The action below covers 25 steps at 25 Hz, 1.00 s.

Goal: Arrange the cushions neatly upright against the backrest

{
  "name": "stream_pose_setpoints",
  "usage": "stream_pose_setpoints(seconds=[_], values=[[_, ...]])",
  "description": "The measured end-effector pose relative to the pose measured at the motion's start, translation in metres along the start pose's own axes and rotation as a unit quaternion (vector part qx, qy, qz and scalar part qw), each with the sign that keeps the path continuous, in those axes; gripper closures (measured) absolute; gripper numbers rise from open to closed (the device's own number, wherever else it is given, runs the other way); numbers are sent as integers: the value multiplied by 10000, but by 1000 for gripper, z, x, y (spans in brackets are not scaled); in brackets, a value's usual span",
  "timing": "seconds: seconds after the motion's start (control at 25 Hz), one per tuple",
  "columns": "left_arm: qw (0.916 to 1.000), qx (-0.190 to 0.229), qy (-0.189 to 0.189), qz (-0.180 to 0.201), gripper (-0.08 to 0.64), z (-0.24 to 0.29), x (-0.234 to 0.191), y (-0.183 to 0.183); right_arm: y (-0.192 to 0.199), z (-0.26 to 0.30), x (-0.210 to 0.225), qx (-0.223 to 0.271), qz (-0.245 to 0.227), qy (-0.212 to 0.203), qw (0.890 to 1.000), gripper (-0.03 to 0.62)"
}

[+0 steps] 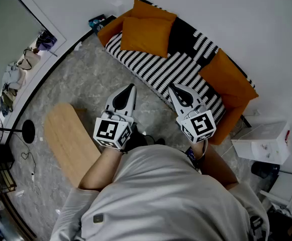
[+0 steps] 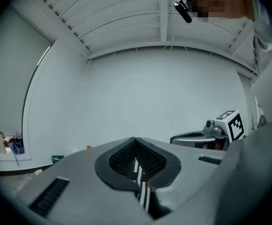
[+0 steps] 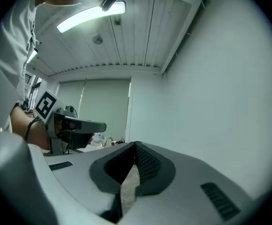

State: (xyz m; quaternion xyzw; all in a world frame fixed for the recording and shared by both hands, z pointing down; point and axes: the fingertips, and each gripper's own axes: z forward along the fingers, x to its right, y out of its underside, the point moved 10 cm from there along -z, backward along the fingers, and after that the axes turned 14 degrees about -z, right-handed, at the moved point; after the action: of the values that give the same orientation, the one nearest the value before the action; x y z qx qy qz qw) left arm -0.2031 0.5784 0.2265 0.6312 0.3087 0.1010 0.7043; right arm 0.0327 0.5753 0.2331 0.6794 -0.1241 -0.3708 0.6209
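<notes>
Where the cushions lie: on the sofa [image 1: 156, 69], which runs from the upper middle of the frame down to the right edge, its long axis on that same diagonal.
Upper-left pair: the front orange cushion [image 1: 147, 34] leans at the sofa's upper-left end, with the rear orange cushion [image 1: 156, 10] tucked just behind it and touching it.
Right-end cushion [image 1: 225, 77]: a larger orange one at the lower-right end, slumped at a tilt rather than standing square to the backrest.
Look of the cushions: plain orange fabric, soft and plump, with loose corners; they are likely to sag when pinched at an edge.
Sofa cover: black-and-white stripes, with a dark patch between the two cushion groups; I cannot tell whether that patch is a cushion.
Left gripper [image 1: 130, 88]: jaws closed and empty, tip pointing up the frame at the seat's front edge, short of it.
Right gripper [image 1: 174, 88]: jaws closed on nothing, tip at the striped seat's front edge.
Gripper views: both sets of jaws meet at the tip; only the scene behind shows through the slit, striped cover in the left view.
Deciding relation: the cushions lie ahead of and above both tips, the pair diagonally up from the left gripper, the slumped one off to the right of the right gripper, which is nearer to it.
Next move, as a judgement: the jaws must part before either gripper can take a cushion.
</notes>
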Motion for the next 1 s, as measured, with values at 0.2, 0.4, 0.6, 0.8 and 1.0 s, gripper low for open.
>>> stream_pose_setpoints(seconds=[0.2, 0.4, 0.6, 0.8, 1.0], values=[[10000, -8, -30, 1, 551, -1, -1, 2, 4, 0, 0, 24, 22, 7, 10000, 568], [9999, -25, -61, -110, 551, -3, -10, 2, 5, 6, -2, -20, 6, 3, 10000, 568], [9998, -49, -86, -151, 551, 0, -23, 1, 7, 19, -3, -38, 63, -45, 10000, 568], [9997, -62, -152, -157, 551, 7, -45, -2, 7, 42, -2, 34, 118, -102, 9999, 568], [9995, -94, -167, -237, 551, 15, -79, -5, 11, 76, -1, -35, 122, -122, 9998, 568]])
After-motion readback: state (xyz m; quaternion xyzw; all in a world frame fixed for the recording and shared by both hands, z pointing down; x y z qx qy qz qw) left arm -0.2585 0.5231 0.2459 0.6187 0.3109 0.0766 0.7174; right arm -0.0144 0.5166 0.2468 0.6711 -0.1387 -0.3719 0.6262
